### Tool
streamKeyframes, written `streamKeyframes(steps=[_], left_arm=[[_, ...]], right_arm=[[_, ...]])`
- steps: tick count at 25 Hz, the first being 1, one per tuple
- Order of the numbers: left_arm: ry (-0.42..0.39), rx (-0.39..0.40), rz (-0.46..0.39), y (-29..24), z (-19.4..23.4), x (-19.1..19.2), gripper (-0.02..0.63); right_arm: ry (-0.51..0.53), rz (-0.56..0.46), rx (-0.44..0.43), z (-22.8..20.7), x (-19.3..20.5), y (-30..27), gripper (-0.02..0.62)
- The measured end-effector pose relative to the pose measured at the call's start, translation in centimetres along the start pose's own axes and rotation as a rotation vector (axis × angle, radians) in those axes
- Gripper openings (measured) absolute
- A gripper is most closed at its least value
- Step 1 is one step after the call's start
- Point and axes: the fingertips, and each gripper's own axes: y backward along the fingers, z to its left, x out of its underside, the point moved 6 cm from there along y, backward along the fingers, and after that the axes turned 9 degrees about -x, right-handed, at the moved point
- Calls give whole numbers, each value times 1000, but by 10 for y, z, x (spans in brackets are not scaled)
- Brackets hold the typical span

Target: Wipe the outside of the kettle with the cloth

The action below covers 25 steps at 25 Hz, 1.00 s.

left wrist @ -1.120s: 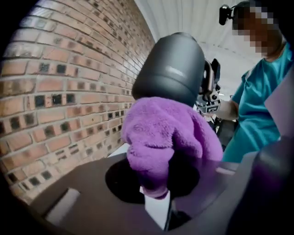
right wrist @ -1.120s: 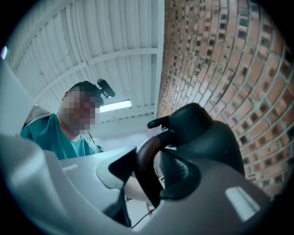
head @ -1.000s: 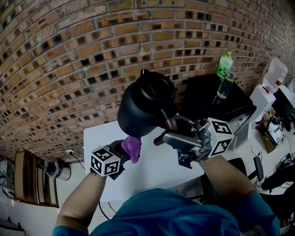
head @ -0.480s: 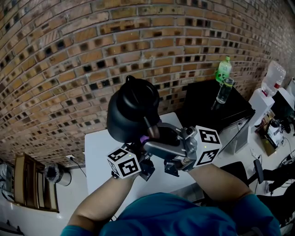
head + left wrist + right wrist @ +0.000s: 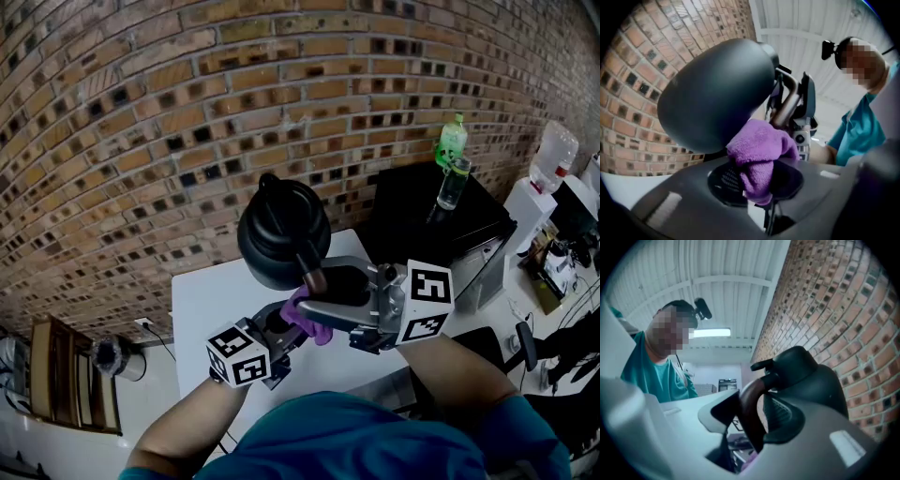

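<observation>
The black kettle [image 5: 281, 232] hangs in the air above the white table [image 5: 202, 292]. My right gripper [image 5: 319, 289] is shut on its brown handle [image 5: 750, 413], and the kettle's body [image 5: 813, 376] rises behind the jaws. My left gripper [image 5: 281, 330] sits just below the kettle, shut on the bunched purple cloth [image 5: 309, 319]. In the left gripper view the cloth [image 5: 759, 152] stands up out of the jaws of the left gripper [image 5: 757, 183]. It lies against the kettle's lower side [image 5: 717, 93], next to the handle [image 5: 787, 105].
A brick wall runs close behind the table. To the right stands a black cabinet [image 5: 412, 202] with a green bottle [image 5: 453, 141] and a glass [image 5: 455, 183] on it. A water dispenser bottle [image 5: 555, 155] stands further right.
The left gripper has carried the cloth from the kettle's lower left, under it, to the underside by the handle. The kettle has shifted slightly left and lower in the right gripper.
</observation>
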Motion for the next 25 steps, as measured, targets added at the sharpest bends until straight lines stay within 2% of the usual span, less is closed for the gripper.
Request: streamKeyframes(steps=[4,7,10,14,15,17,19,21,25], left_arm=[[-342,11,224,35,-4,10,74],[-551,31,373,74,0,-8,74],[-663,26,429,96,-2,-54,74],[-819,8,529,90,3,-97,74],[-853,28,566,83,5,-99,74],[-935,124,647,64,10,-91,74],[-983,240,740,43,14,-71,74],[-979,325,825,23,19,-49,74],[-914,391,906,-2,27,-19,74]], right_arm=[[10,169,39,-1,25,10,160],[-12,300,41,3,58,20,161],[-37,429,10,12,97,31,161],[-69,588,-88,28,148,40,156],[-71,629,-118,32,161,41,153],[-65,716,-178,39,185,44,147],[-68,773,-242,45,205,46,127],[-105,792,-309,52,220,45,127],[-181,797,-365,72,247,46,120]])
